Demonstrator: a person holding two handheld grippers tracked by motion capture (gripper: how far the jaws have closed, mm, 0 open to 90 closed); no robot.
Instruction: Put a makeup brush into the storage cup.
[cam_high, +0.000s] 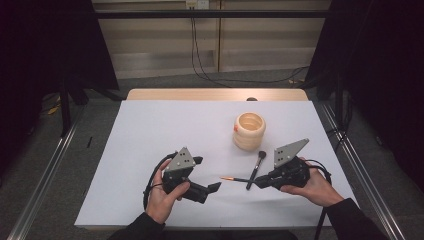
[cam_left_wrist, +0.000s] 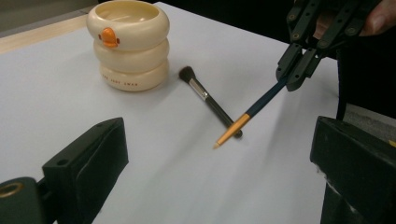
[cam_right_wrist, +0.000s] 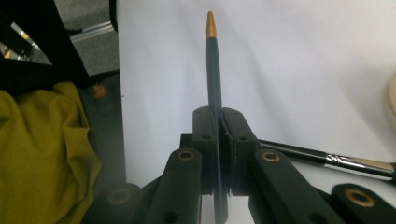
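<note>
Pinching the pencil (cam_right_wrist: 214, 88) mid-shaft, right gripper (cam_right_wrist: 218, 122) fingers; left gripper (cam_left_wrist: 219, 163) fingers spread.

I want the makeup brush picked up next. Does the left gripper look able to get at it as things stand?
Probably yes. The left gripper is open and empty, with bare table between it and the makeup brush. The pen held in the right gripper hangs over the brush's handle end, so the bristle end looks easier.

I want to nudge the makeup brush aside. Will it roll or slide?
The makeup brush has a thin round handle, so a sideways push would probably roll it. It looks light and stiff. The pencil in the right tongs crosses above its end, so it could catch.
</note>
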